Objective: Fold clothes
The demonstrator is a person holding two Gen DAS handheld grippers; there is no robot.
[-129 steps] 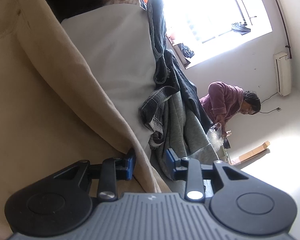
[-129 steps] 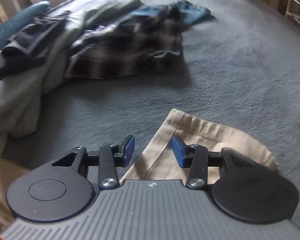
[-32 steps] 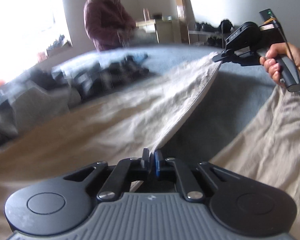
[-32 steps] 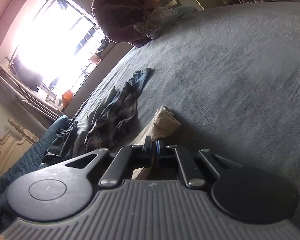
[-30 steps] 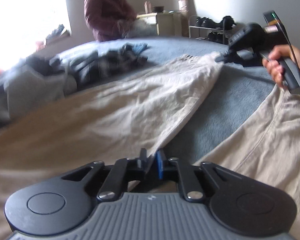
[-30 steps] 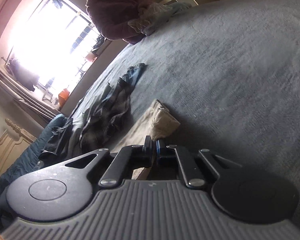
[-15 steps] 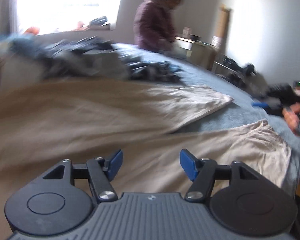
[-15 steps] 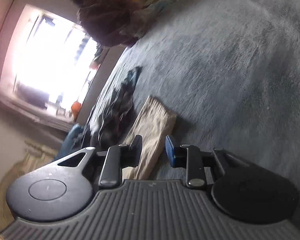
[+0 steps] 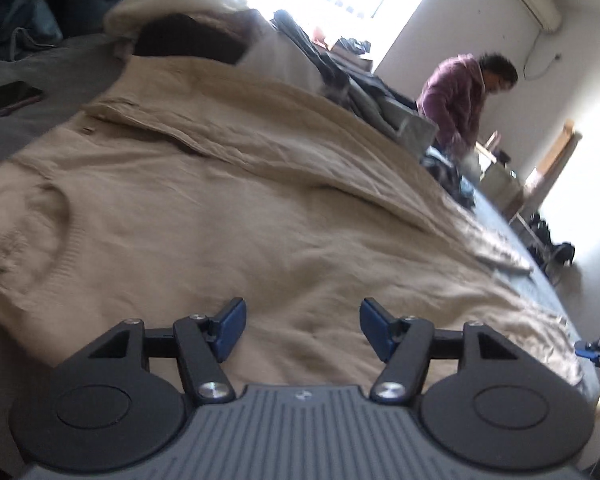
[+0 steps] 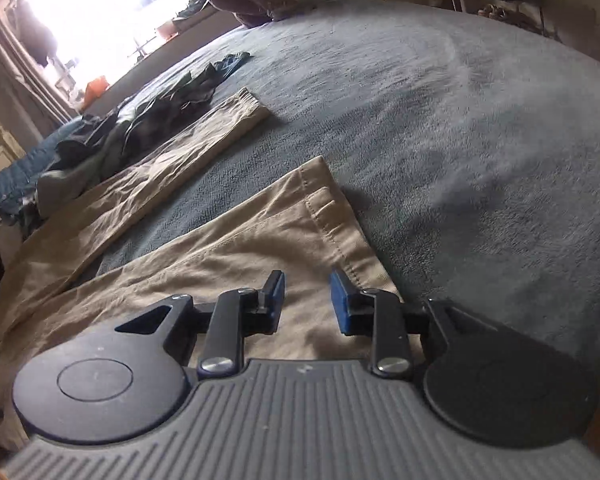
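Both claws stand open and empty: left claw (image 9: 302,330) over tan trousers (image 9: 260,208), right claw (image 10: 306,300) over a trouser leg on the bed (image 10: 460,120).

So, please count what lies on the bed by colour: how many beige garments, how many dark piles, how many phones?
Beige trousers: 1
Pile of dark clothes: 1, single garments cannot be told apart
Black phone: 1
Total: 3
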